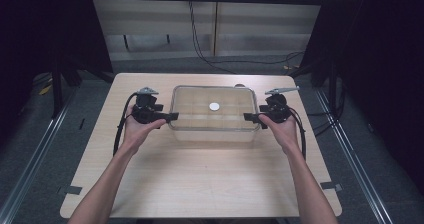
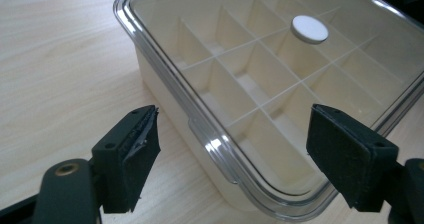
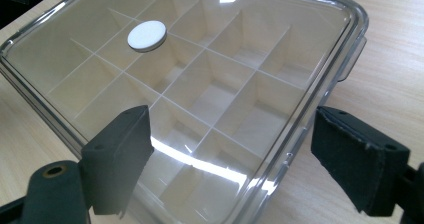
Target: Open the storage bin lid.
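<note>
A cream box [image 1: 212, 129] divided into several compartments sits at the middle of the table under a clear lid [image 1: 200, 96] with a white round knob [image 1: 214, 106]. My left gripper [image 1: 170, 117] is at the box's left end and my right gripper [image 1: 248, 117] at its right end, each held in a hand. In the left gripper view the open left gripper [image 2: 235, 134] straddles the lid's rim [image 2: 165, 79], pads apart from it, with the knob [image 2: 310, 29] beyond. In the right gripper view the right gripper [image 3: 235, 134] stands open the same way over the lid [image 3: 210, 84] and knob [image 3: 146, 35].
The light wooden table [image 1: 200, 174] has bare room in front of the box and at both sides. Black cables [image 1: 200, 49] trail over the floor behind. Metal rails [image 1: 345, 149] run along the floor on either side, with dark curtains beyond.
</note>
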`<state>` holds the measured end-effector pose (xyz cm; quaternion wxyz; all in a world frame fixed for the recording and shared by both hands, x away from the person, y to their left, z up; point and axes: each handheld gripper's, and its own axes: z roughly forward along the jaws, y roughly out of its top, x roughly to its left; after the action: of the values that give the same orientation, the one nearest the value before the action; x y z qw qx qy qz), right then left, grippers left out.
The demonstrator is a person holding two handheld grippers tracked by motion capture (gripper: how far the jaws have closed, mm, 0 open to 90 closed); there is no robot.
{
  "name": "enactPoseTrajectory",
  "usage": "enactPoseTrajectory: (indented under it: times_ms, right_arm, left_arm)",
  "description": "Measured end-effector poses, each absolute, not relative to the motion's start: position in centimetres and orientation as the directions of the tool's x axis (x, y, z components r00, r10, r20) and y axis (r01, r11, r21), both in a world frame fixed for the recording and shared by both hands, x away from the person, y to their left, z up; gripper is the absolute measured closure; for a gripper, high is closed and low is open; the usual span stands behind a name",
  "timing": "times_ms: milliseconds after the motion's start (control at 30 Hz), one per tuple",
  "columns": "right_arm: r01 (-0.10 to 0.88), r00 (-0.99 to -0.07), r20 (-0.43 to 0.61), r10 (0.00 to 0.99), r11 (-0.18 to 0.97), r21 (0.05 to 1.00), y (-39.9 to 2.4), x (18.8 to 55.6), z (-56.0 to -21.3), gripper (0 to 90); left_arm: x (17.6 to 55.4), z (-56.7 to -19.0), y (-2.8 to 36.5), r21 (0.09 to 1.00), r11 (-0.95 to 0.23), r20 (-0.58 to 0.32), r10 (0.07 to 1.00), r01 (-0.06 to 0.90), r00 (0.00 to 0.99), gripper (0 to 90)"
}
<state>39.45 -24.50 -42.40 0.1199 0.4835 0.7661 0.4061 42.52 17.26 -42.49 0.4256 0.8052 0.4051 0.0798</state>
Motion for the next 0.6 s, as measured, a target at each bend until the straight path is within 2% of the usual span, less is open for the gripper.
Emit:
enactPoseTrajectory:
  times_ms: [367,600]
  right_arm:
    - [0.681,-0.490,0.239,0.838,0.197,0.705,-24.3,40.1,-43.9,12.7]
    - [0.699,-0.476,0.235,0.848,0.202,0.686,-24.0,40.5,-44.2,11.4]
  left_arm:
    - [42.8,-43.6,16.7,0.727,-0.298,-0.265,0.709,0.619,0.653,17.7]
    - [43.5,-44.0,15.9,0.708,-0.317,-0.261,0.712,0.630,0.652,17.4]
